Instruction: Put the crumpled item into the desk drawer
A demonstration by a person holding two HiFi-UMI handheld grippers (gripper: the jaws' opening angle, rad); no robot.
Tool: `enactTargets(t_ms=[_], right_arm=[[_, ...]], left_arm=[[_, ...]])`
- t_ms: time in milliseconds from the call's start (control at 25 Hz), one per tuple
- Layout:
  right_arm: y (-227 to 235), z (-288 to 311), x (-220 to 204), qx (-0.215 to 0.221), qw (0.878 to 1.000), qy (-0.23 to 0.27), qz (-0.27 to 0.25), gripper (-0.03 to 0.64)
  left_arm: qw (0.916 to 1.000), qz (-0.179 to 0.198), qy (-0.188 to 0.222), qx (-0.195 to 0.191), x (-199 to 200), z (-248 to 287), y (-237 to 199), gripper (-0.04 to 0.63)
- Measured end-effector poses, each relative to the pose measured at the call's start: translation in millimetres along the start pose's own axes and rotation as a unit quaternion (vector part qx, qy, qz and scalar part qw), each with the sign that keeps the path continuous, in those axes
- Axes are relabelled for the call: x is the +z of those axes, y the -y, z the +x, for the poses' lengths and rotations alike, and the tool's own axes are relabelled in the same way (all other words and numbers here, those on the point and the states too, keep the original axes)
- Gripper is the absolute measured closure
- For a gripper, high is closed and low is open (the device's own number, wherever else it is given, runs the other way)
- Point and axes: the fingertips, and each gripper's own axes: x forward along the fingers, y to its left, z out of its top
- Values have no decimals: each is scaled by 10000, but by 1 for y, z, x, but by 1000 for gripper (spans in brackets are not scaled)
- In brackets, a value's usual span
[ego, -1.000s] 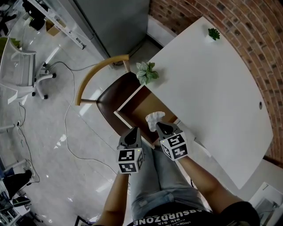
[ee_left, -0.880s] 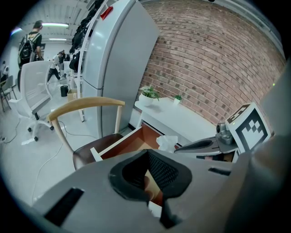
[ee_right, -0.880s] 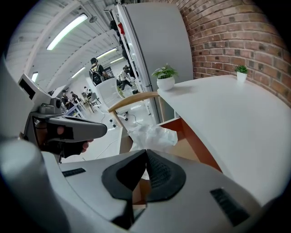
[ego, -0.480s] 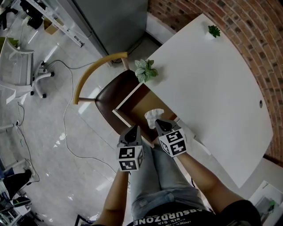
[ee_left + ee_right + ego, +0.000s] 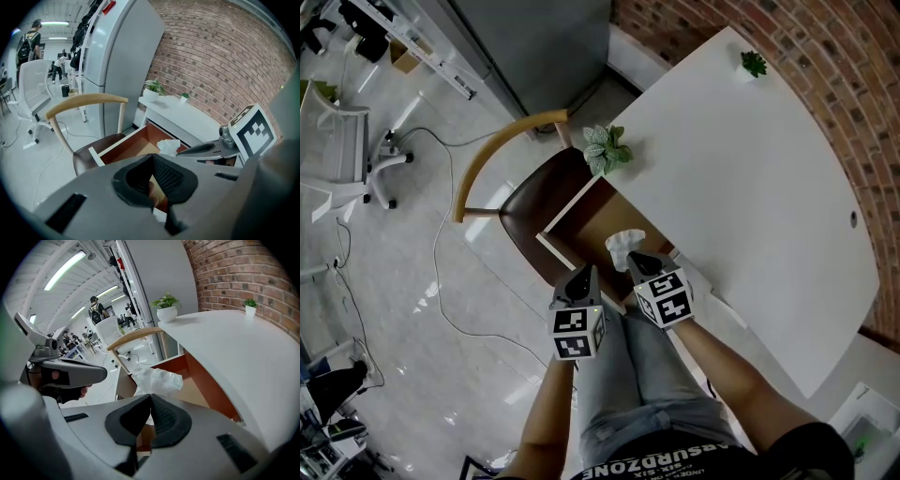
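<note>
White crumpled item (image 5: 624, 246), reddish-brown drawer (image 5: 593, 221)

The tabletop (image 5: 750, 187) is smooth and matt. The drawer (image 5: 595, 220) is brown wood inside. The paper (image 5: 625, 246) is thin and wrinkly. The wall (image 5: 862, 84) is rough brick. The floor (image 5: 403, 281) is shiny. The chair (image 5: 530, 211) has a bent wood back and a dark, glossy seat.

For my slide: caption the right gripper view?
Right gripper holds crumpled paper over the open desk drawer.
</note>
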Motion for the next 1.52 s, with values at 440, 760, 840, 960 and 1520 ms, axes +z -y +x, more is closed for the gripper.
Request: enactTargets(t_ms=[440,760,840,960,1520], right_arm=[[5,24,-18,-54,9994,-321,-72,617],[0,39,-22,-13,9982,-511,-327,617],[-1,43,-23,-10,9978,-537,-392,617],[0,48,-24,-26,9976,-546,-419,617],[5,63,-33,-124,9945,-896,-530,617]], left_arm=[[10000,-63,-55,30,-6,3,-8,591],[9999,-88,-72,16,-6,2,-14,591],[9999,-88,-80,4,-7,3,-16,591],[9999,-80,-102,-9,-9,4,-19,591],[9999,-92,-99,-20,-8,8,-29,591]])
